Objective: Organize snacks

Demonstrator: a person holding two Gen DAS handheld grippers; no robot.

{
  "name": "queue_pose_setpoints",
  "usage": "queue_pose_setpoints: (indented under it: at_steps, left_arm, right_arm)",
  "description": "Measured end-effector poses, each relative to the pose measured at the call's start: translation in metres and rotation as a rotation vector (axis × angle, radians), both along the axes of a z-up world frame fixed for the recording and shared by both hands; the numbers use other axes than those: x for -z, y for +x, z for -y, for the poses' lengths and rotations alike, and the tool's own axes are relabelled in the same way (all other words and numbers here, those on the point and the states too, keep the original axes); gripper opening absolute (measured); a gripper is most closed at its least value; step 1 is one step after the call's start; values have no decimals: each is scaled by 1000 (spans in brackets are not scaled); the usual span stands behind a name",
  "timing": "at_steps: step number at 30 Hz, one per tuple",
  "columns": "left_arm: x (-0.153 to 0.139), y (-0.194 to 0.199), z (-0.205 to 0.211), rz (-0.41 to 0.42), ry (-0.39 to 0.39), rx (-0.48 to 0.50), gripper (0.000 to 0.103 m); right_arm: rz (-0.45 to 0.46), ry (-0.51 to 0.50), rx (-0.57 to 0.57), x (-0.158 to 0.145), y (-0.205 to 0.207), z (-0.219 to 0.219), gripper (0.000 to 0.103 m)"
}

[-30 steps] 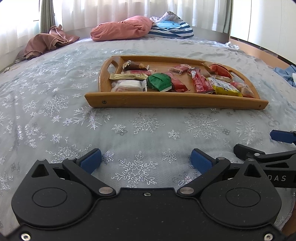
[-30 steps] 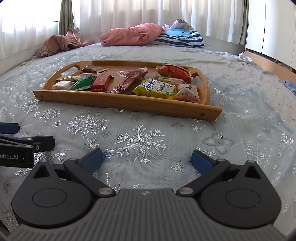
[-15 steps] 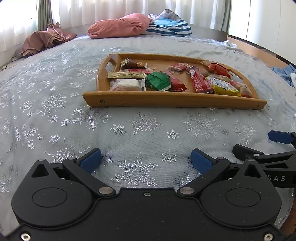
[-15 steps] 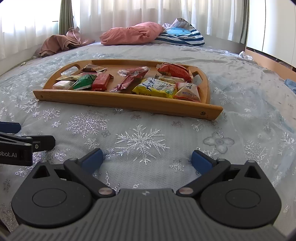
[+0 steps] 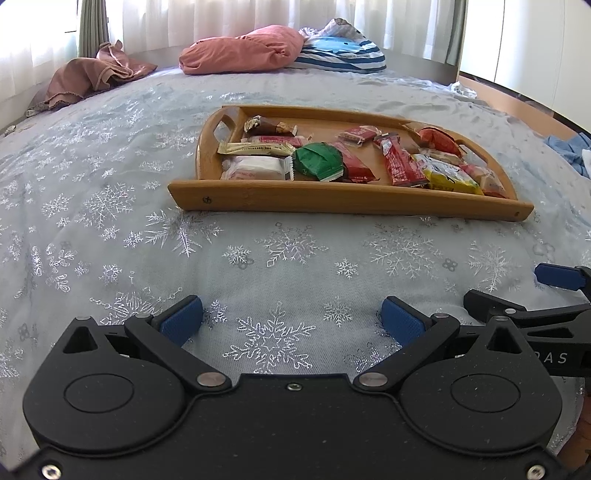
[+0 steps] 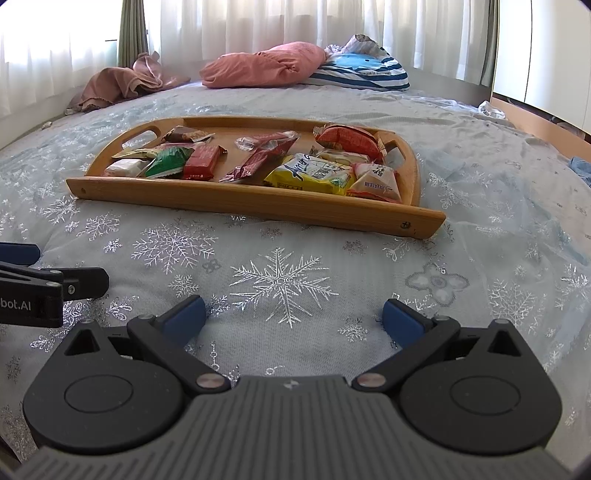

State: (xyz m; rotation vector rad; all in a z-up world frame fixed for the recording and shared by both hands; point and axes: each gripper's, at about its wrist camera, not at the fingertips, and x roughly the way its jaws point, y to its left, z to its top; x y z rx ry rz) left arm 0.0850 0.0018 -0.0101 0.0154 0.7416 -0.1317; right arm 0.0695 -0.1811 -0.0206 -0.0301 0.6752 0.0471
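Fingers of the left gripper (image 5: 291,319) stood spread wide and released, holding nothing, their blue pads (image 5: 182,323) low over the snowflake bedspread (image 5: 110,206) of the bed. Fingers of the right gripper (image 6: 294,318) were likewise splayed apart and empty, hovering over the same cloth. Each tool showed at the edge of the other's view, so the two sat side by side, apart.

Ahead of both pairs of fingers, well beyond the tips, lay the wooden tray (image 6: 258,201) flat on the bed, with the snacks inside it. Seen from the left fingers, a white packet (image 5: 255,168) and a green packet (image 5: 317,162) lay at the tray's near left, a beige bar (image 5: 255,148) just behind them, and a chocolate-coloured wrapper (image 5: 269,125) at the far left by the handle slot. From the right fingers, a yellow packet (image 6: 314,173) lay at the near right touching a pink-and-white packet (image 6: 376,182), an orange-red bag (image 6: 347,138) behind them, and a long dark-red wrapper (image 6: 258,157) in the middle.

Far past the tray, a pink pillow (image 6: 266,64) and a blue striped cushion (image 6: 365,72) rested by the curtains (image 6: 258,26)
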Motion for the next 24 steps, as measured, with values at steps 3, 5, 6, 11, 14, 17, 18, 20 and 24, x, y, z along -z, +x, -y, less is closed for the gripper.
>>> queue_pose_setpoints:
  at_steps: [3,5,6,11,14,17,18,20,24]
  left_arm:
    - [0,0,0,0,1,0,103]
    - [0,0,0,1,2,0,103]
    - [0,0,0,1,1,0,103]
    - [0,1,-1,-3,-5,-4,103]
    - [0,1,-1,-3,-5,-4,103]
    - [0,1,-1,-3,-5,-5,103]
    - [0,1,-1,-3,-6,-5,103]
    - [0,1,-1,-3,-6,-5,103]
    - [0,0,-1,-3,-6,-5,103]
  right_arm:
    - [0,-1,0,0,0,0,103]
    - [0,-1,0,0,0,0,103]
    - [0,-1,0,0,0,0,103]
    - [-1,-2,-1,1,0,-1,103]
    - [-1,-3,-1,1,0,-1,103]
    - [-1,-2,-1,1,0,-1,103]
    - [0,-2,-1,1,0,-1,103]
    - [-1,-2,-1,1,0,-1,103]
    - [-1,-2,-1,1,0,-1,103]
